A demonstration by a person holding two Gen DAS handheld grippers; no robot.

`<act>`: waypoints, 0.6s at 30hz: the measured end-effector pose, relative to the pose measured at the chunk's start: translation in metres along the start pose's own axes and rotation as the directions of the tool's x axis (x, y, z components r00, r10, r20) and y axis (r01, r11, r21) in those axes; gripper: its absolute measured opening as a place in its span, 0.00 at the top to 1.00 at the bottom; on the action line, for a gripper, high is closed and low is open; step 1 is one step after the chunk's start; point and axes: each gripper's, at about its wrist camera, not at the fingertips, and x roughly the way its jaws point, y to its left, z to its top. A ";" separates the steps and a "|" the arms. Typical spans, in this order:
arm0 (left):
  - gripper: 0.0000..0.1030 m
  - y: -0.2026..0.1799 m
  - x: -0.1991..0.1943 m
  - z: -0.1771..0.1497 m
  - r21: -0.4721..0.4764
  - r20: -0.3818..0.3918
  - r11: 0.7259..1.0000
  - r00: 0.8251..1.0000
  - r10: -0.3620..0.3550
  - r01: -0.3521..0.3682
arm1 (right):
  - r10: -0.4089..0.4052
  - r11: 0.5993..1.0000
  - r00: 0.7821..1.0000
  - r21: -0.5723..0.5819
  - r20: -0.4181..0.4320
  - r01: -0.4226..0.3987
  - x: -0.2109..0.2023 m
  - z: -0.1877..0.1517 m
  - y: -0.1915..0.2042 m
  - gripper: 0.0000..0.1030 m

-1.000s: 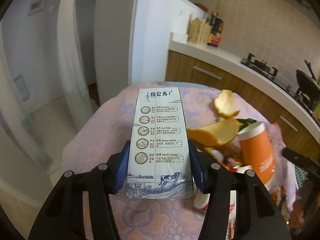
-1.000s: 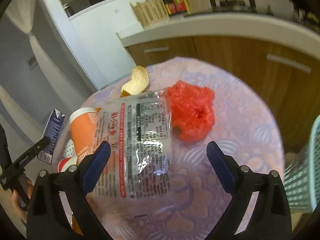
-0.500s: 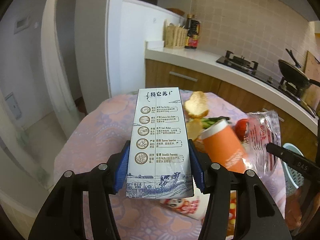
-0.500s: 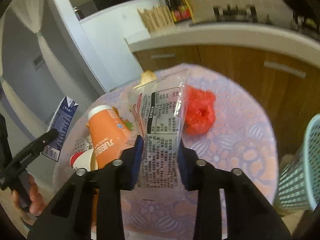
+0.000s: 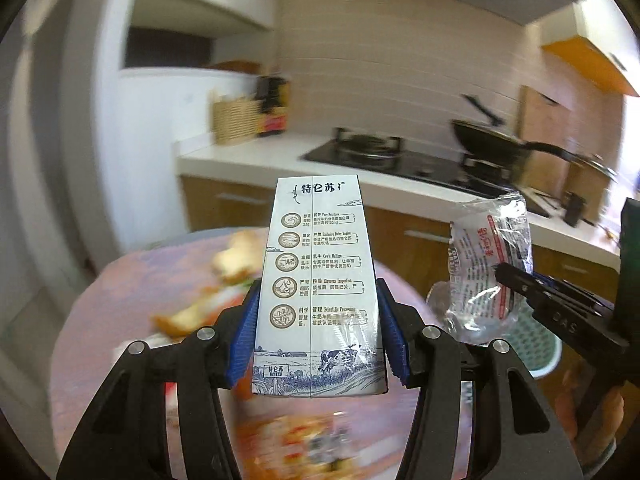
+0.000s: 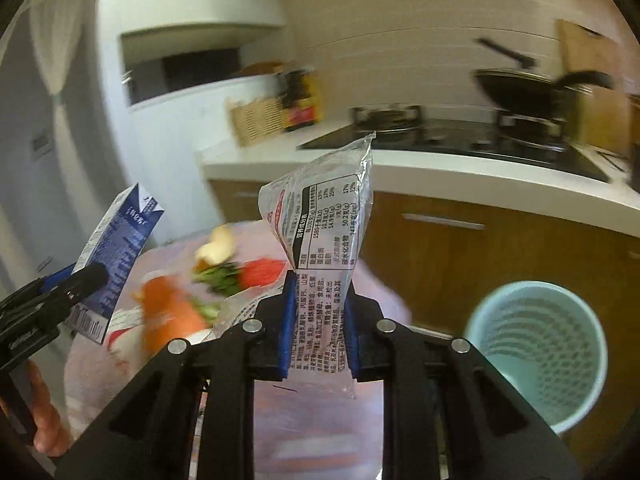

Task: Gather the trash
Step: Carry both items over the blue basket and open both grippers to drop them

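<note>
The left gripper [image 5: 318, 330] clamped a tall white-and-blue milk carton [image 5: 318, 292] between its fingers; the right gripper [image 6: 318, 330] pinched a crinkled clear plastic wrapper [image 6: 326, 240]. Both were apparently mid-carry, each needing release over the pale-green perforated bin [image 6: 540, 360] right of the right fingers.

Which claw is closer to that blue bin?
Right. The right claw hangs just left of the bin; the left claw is farther left, over the table.

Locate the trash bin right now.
The pale blue mesh trash bin stands on the floor at lower right of the right wrist view, before the wooden cabinets and right of the clear plastic wrapper pinched in the right gripper.
</note>
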 end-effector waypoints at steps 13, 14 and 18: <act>0.49 -0.208 0.087 0.006 0.186 -0.145 0.950 0.963 -0.227 0.252 | -0.320 0.923 0.945 0.202 -0.073 0.328 -0.020 -0.025 -0.202 0.83; 0.49 -0.219 0.097 0.005 0.196 -0.161 0.945 0.959 -0.234 0.263 | -0.332 0.916 0.939 0.205 -0.090 0.344 -0.015 -0.028 -0.207 0.83; 0.49 -0.257 0.136 -0.002 0.197 -0.225 0.934 0.941 -0.252 0.298 | -0.360 0.897 0.918 0.210 -0.165 0.389 0.007 -0.038 -0.238 0.82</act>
